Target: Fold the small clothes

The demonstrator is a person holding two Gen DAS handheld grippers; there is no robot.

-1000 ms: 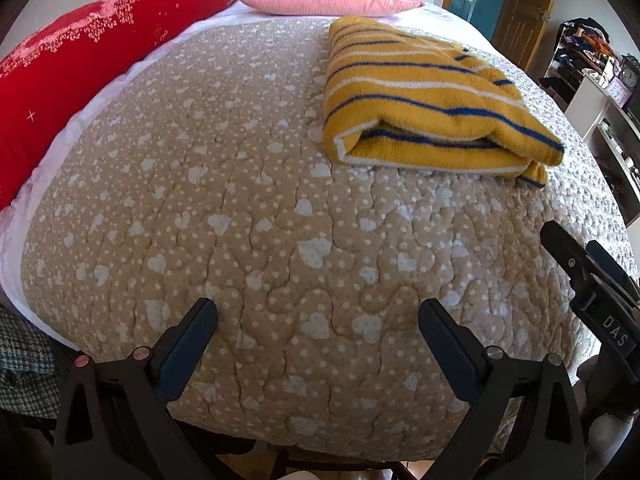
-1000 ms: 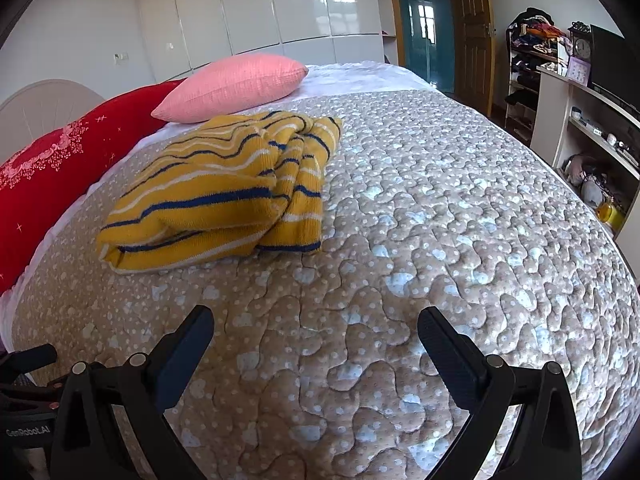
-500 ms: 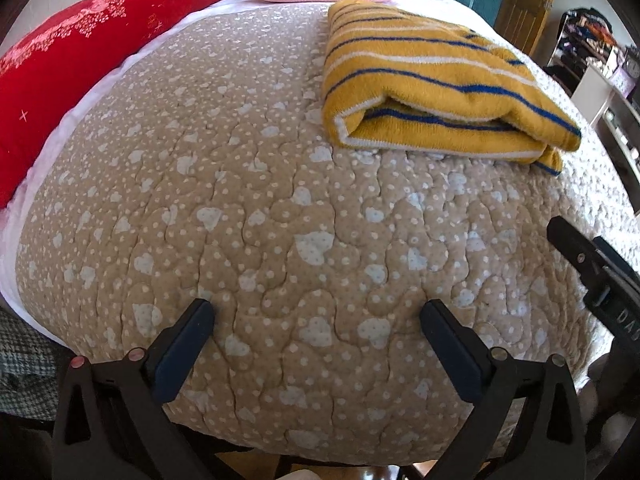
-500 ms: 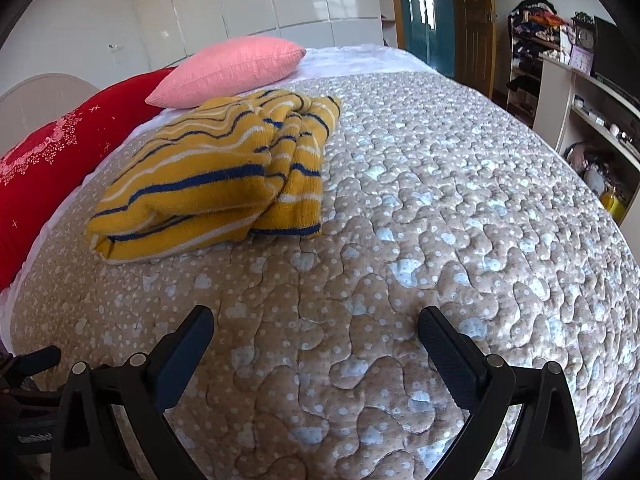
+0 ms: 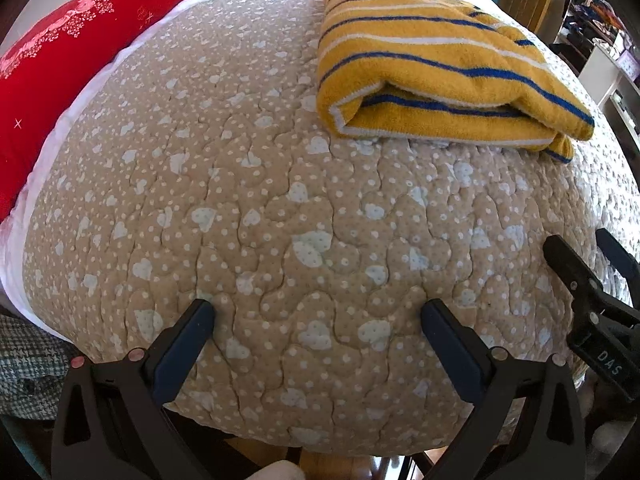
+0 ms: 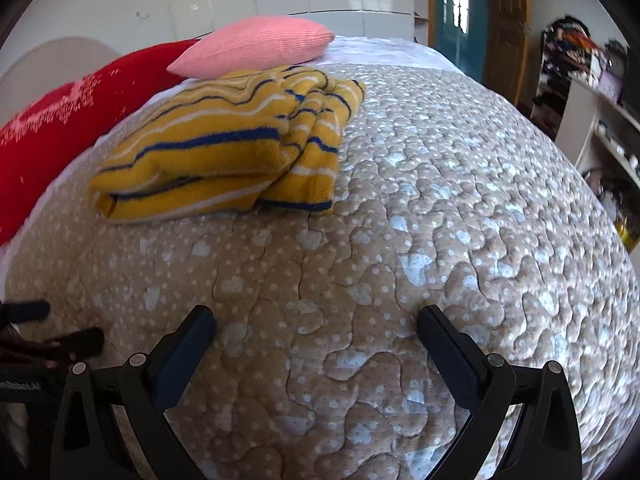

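Note:
A folded yellow garment with blue and white stripes (image 5: 436, 68) lies on the beige quilted bed (image 5: 256, 208), at the upper right in the left wrist view and upper left in the right wrist view (image 6: 232, 148). My left gripper (image 5: 318, 314) is open and empty over the near part of the quilt, well short of the garment. My right gripper (image 6: 316, 320) is open and empty, also short of the garment. The right gripper shows at the right edge of the left wrist view (image 5: 592, 280). The left gripper shows at the left edge of the right wrist view (image 6: 48, 340).
A long red pillow (image 5: 60, 64) runs along the bed's left side and a pink pillow (image 6: 256, 46) lies at the head. White shelves with clutter (image 6: 600, 120) stand to the right of the bed. A door (image 6: 508, 20) is at the back.
Both grippers have moved forward over the quilt toward the folded garment, which looks closer and larger now. Both stay open and empty.

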